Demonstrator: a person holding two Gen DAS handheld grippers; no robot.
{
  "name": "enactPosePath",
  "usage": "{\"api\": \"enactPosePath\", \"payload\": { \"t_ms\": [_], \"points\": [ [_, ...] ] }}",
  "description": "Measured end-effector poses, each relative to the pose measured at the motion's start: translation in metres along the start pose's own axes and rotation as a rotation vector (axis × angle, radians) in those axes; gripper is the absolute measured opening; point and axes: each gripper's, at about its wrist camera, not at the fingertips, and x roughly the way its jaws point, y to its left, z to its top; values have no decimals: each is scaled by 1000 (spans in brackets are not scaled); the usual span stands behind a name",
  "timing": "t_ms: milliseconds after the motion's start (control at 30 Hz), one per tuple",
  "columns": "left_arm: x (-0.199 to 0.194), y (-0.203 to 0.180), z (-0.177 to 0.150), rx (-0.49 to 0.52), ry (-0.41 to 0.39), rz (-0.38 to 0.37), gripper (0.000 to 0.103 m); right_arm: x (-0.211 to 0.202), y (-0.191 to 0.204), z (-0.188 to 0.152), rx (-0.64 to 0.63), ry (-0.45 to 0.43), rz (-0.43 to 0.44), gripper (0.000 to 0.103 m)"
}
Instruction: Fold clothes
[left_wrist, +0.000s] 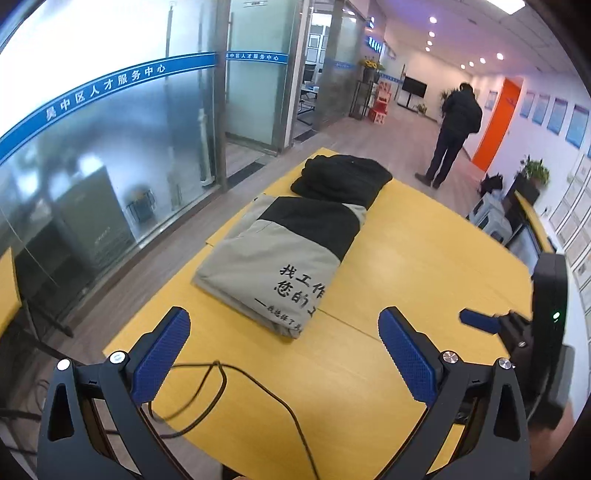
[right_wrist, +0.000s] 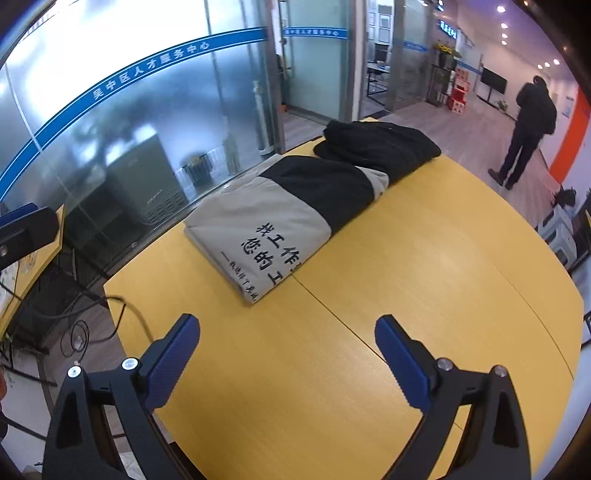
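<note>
A folded grey-and-black garment (left_wrist: 273, 258) (right_wrist: 273, 229) with black printed characters lies on the yellow table (left_wrist: 424, 258) (right_wrist: 424, 258). Behind it, at the table's far end, sits a folded black garment (left_wrist: 341, 179) (right_wrist: 380, 146). My left gripper (left_wrist: 284, 325) hovers open above the table's near side, short of the grey garment, with nothing between its blue pads. My right gripper (right_wrist: 288, 328) is likewise open and empty, held above bare tabletop in front of the garment. In the left wrist view the right gripper (left_wrist: 480, 321) shows at the right edge.
A thin black cable (left_wrist: 236, 384) (right_wrist: 125, 310) loops over the table's near left corner. Glass partition walls (left_wrist: 110, 147) stand left of the table. A person in dark clothes (left_wrist: 454, 133) (right_wrist: 528, 129) stands far off on the floor. Shelving and a plant (left_wrist: 532, 173) sit at the right.
</note>
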Motion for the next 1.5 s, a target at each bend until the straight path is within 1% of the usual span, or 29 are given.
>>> {"api": "enactPosePath", "payload": {
  "t_ms": [100, 167, 233, 333, 367, 467, 533, 600, 667, 767, 833, 900, 1167, 1333, 1500],
  "points": [
    [3, 1, -3, -10, 7, 29, 103, 3, 5, -1, -11, 14, -13, 98],
    [10, 4, -6, -26, 29, 29, 103, 5, 6, -2, -9, 29, -25, 98],
    [17, 10, -8, -59, 64, -5, 103, 9, 8, -2, -7, 43, -36, 98],
    [25, 14, -11, -74, 85, -19, 103, 18, 11, -1, -9, 65, -47, 98],
    [29, 16, -10, -64, 89, -18, 103, 20, 11, -1, -7, 70, -54, 98],
    [40, 21, -6, -41, 101, 15, 103, 30, 15, 2, 13, 91, -63, 98],
    [48, 25, -1, -31, 110, 19, 103, 35, 18, 7, 20, 95, -75, 98],
    [57, 29, 3, -31, 122, -1, 103, 40, 21, 13, 31, 100, -87, 98],
    [67, 33, 9, -5, 125, -6, 103, 47, 22, 19, 45, 109, -99, 98],
    [80, 39, 17, 14, 135, 13, 103, 58, 26, 28, 65, 124, -117, 98],
    [92, 46, 22, 9, 157, 20, 103, 65, 30, 33, 70, 136, -128, 98],
    [99, 51, 28, 19, 155, 24, 103, 73, 33, 39, 81, 147, -140, 98],
    [120, 62, 47, 110, 128, 8, 103, 98, 47, 61, 112, 184, -167, 98],
    [131, 65, 58, 129, 142, -21, 103, 104, 51, 70, 130, 194, -186, 98],
    [138, 65, 66, 147, 145, -25, 103, 109, 53, 75, 149, 205, -200, 98]
  ]
}}
